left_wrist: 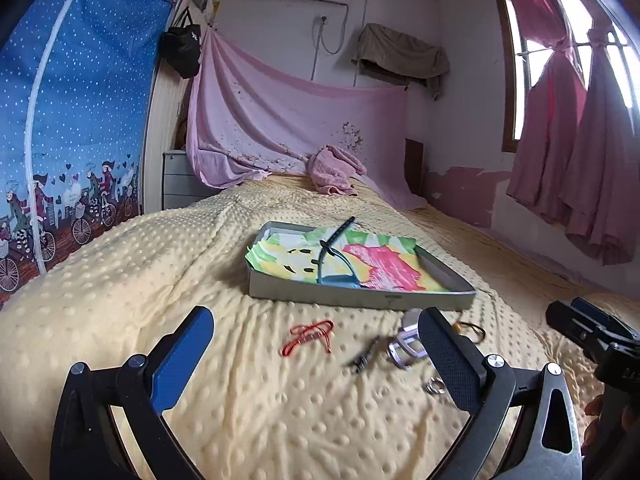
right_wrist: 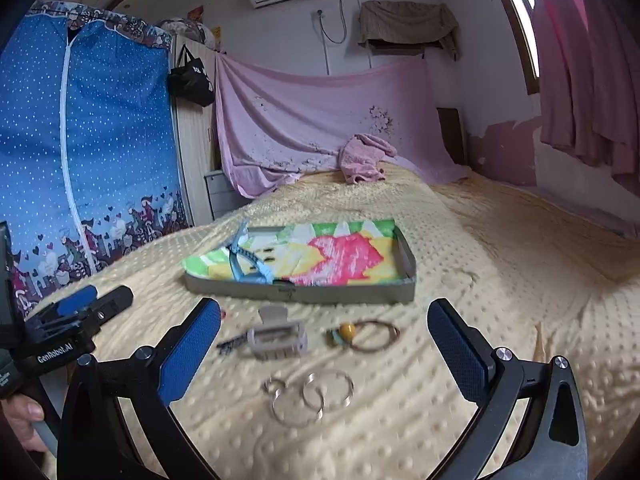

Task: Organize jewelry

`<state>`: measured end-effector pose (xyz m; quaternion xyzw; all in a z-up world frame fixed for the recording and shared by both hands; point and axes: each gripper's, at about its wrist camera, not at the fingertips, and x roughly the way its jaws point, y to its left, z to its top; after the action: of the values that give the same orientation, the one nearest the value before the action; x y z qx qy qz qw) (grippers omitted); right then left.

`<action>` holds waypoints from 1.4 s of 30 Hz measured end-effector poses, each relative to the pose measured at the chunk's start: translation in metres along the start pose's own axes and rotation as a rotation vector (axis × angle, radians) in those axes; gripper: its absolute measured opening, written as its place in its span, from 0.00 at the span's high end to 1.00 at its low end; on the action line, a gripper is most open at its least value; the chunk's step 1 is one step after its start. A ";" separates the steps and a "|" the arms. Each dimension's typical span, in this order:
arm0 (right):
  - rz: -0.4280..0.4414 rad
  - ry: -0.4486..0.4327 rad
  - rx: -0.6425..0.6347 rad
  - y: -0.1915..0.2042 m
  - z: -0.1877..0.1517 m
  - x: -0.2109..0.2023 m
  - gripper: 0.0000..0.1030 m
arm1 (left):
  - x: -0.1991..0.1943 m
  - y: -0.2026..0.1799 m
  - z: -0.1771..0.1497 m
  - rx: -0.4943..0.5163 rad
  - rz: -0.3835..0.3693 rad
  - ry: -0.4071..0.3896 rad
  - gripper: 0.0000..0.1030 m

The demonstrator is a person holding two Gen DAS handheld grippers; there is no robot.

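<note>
Hovering over the bedspread (right_wrist: 480, 240), left gripper (left_wrist: 316, 344) and right gripper (right_wrist: 324, 340) gape empty.

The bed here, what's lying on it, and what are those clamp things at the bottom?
Tray: one, grey, mid-bed, lined with a bright cloth.
Watch strap: one, blue, in the tray's left end.
Red cord: one, on the blanket before the tray.
Hair claw: one, pale, before the tray.
Dark clip: one, left of the claw; blurred.
Bangle: one, brown, with a yellow bead, right of the claw.
Rings: several, silver, nearest.
Towel: one, pink, at the far end.
Left gripper: open, empty.
Right gripper: open, empty.
</note>
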<state>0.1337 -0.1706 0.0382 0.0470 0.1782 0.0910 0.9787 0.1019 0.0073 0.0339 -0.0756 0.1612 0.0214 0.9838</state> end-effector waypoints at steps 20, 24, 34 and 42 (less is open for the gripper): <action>-0.084 -0.014 -0.075 -0.003 -0.033 -0.040 0.01 | -0.036 -0.015 -0.032 0.057 -0.004 -0.025 0.00; -0.086 -0.011 -0.079 -0.003 -0.031 -0.039 0.01 | -0.032 -0.018 -0.031 0.075 -0.002 -0.023 0.00; -0.099 0.050 -0.054 -0.016 -0.020 -0.016 0.01 | -0.004 -0.024 -0.018 0.140 0.003 -0.012 0.00; -0.035 0.127 -0.035 -0.015 -0.019 0.020 0.02 | 0.033 -0.016 -0.011 0.172 0.002 0.048 0.00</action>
<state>0.1473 -0.1798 0.0120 0.0208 0.2391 0.0799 0.9675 0.1312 -0.0099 0.0152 0.0089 0.1861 0.0066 0.9825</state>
